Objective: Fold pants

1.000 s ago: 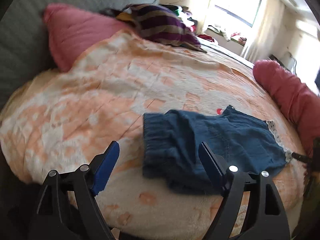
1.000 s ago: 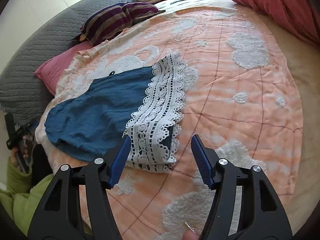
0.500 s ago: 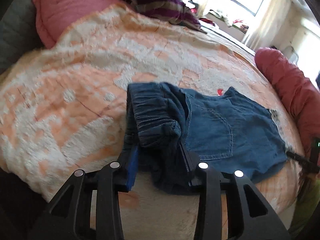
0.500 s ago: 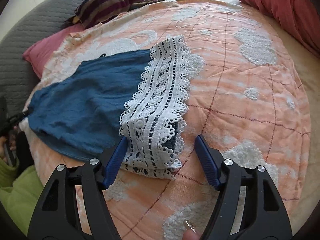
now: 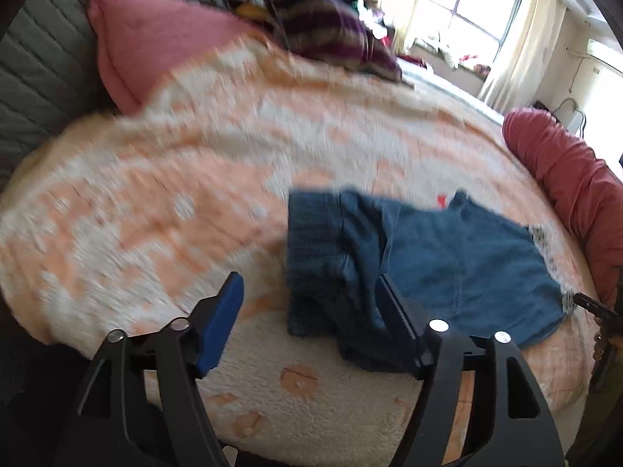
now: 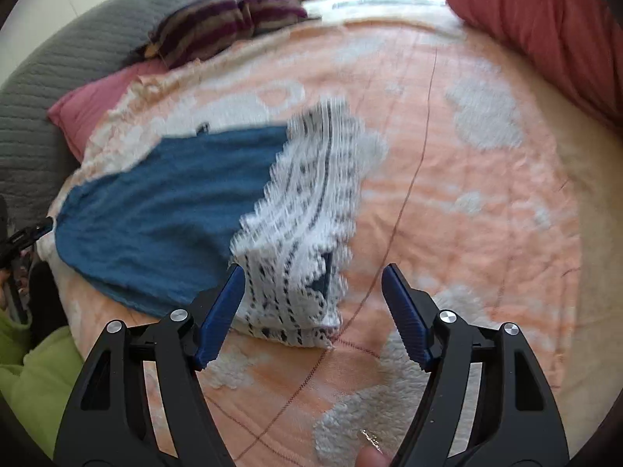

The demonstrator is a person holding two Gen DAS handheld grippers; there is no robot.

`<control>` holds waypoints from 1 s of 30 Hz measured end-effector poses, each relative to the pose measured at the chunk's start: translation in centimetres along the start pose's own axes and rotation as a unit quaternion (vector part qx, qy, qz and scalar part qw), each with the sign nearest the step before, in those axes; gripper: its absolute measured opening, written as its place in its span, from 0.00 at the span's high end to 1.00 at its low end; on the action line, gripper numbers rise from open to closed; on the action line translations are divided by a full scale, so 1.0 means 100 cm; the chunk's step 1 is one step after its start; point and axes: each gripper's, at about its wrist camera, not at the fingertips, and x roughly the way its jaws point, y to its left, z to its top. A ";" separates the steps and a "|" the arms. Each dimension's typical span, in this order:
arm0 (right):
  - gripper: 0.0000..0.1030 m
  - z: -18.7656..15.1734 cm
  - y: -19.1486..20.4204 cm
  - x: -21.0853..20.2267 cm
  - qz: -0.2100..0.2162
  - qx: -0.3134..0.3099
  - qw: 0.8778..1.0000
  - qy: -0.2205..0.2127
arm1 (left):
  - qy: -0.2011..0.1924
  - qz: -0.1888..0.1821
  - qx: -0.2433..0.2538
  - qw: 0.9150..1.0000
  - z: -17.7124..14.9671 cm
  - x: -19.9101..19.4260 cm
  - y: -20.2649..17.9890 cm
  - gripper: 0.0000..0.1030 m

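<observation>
Blue denim pants (image 5: 459,268) lie flat on the orange and white blanket (image 5: 175,202). Their elastic waistband (image 5: 315,241) is bunched up at the near end. My left gripper (image 5: 311,319) straddles that bunch with its jaws opening; the right finger touches the cloth and the left pad stands clear of it. In the right wrist view the same pants (image 6: 167,210) end in a white lace hem (image 6: 307,210), folded double. My right gripper (image 6: 313,311) stands over the hem's near corner, jaws opening, with the pads not pressing on the lace.
A pink pillow (image 5: 155,50) and a striped cushion (image 5: 327,35) lie at the head of the bed against a grey quilted backrest (image 5: 43,66). A red bolster (image 5: 572,183) runs along the far side. A green sleeve (image 6: 27,381) shows at the bed's edge.
The left gripper closed on the waistband half a second ago and has since opened, leaving it bunched. The right gripper's jaws have widened around the lace hem.
</observation>
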 end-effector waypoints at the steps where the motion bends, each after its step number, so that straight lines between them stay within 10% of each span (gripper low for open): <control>1: 0.34 0.004 0.004 -0.006 0.000 -0.006 1.000 -0.015 | -0.018 0.005 0.006 1.000 0.004 -0.011 -0.005 0.28; 8: 0.29 0.021 0.040 -0.002 0.021 -0.046 0.998 -0.041 | -0.058 -0.008 0.079 0.995 0.015 -0.037 -0.062 0.08; 17: 0.29 0.024 0.103 0.042 0.055 -0.113 0.992 0.001 | 0.011 -0.050 0.155 0.987 -0.002 0.020 -0.134 0.07; 24: 0.29 0.023 0.090 0.088 -0.024 -0.112 0.991 0.074 | 0.091 0.019 0.152 0.984 -0.019 0.084 -0.121 0.07; 30: 0.48 0.013 0.063 0.077 -0.005 -0.063 0.996 0.058 | 0.078 0.000 0.164 0.983 -0.032 0.086 -0.109 0.06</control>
